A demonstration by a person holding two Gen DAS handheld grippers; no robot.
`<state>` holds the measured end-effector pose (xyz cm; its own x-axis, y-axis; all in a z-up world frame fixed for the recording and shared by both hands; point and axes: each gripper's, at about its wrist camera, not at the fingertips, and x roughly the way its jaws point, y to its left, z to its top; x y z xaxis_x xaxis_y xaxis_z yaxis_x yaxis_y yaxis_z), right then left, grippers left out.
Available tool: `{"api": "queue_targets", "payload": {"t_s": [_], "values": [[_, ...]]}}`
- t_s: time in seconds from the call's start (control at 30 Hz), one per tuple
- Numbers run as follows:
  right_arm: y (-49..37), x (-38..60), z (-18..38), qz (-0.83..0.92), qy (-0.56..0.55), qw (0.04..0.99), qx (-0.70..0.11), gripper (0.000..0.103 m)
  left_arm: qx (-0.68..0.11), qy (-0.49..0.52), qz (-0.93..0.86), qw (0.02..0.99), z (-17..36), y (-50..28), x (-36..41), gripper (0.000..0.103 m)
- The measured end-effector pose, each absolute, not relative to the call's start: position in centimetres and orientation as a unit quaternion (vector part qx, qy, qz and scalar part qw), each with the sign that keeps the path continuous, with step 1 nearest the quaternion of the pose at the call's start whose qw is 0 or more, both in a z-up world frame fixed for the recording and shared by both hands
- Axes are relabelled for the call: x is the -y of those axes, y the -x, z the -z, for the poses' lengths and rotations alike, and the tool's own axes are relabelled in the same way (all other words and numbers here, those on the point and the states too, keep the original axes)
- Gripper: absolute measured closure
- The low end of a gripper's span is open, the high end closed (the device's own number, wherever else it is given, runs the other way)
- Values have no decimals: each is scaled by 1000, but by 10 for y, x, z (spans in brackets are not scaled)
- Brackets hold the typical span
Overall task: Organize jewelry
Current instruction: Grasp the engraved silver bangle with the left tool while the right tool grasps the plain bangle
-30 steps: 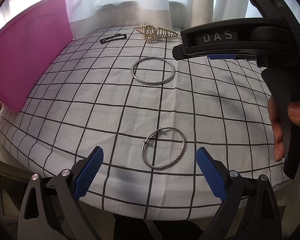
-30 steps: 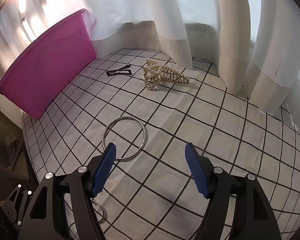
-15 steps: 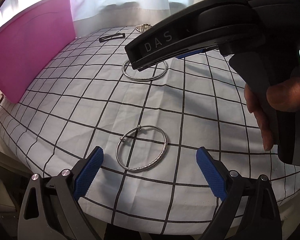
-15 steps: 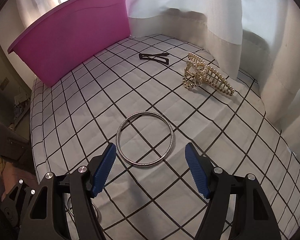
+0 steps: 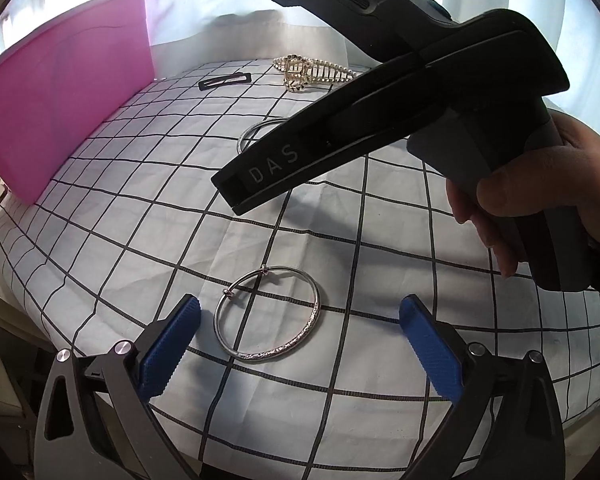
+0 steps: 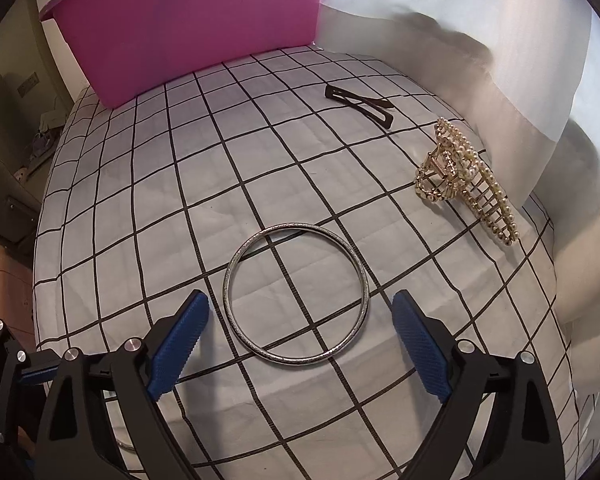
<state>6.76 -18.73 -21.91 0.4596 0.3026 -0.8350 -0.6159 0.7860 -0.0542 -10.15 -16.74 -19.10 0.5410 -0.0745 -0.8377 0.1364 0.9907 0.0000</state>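
Pink bin (image 6: 204, 28) at cloth's far edge, inside hidden.

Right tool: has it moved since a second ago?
Yes. The right tool has closed on the plain bangle, now between its opening jaws, no longer offset from the left pad.

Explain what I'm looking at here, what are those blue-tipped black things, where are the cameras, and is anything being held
These are two hand-held grabbing tools, one per hand, each with a camera looking along its blue-padded fingers. The left claw frames a clasped silver bangle; its view also shows the other tool gripped by a hand. The right claw frames a plain silver bangle. Both claws' jaws are opening and hold nothing. On the checked cloth also lie a gold pearl hair claw-clip, a black hair clip and a pink bin.
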Motion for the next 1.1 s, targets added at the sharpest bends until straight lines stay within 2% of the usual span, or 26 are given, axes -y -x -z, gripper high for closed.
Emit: {"api": "queue_targets", "payload": {"t_s": [0.1, 0.33, 0.43, 0.5, 0.53, 0.63, 0.7, 1.1], "values": [[-70, 186, 222, -280, 177, 838, -433, 9, -465, -33, 59, 883, 191, 102, 171, 6], [-70, 186, 222, -280, 174, 842, -427, 9, -464, -34, 62, 883, 189, 105, 175, 6], [-69, 185, 221, -283, 175, 840, -429, 10, -467, -33, 69, 881, 187, 103, 173, 9], [-68, 186, 221, -282, 173, 841, -427, 12, -463, -32, 69, 883, 186, 100, 168, 25], [-66, 186, 221, -282, 172, 842, -426, 13, -461, -32, 68, 884, 185, 99, 166, 28], [-63, 187, 217, -282, 169, 846, -419, 32, -456, -32, 69, 887, 184, 98, 161, 39], [-63, 186, 217, -279, 170, 846, -421, 32, -452, -35, 71, 888, 183, 99, 160, 53], [-56, 202, 211, -267, 131, 857, -420, 33, -443, -24, 55, 895, 172, 95, 132, 54]]}}
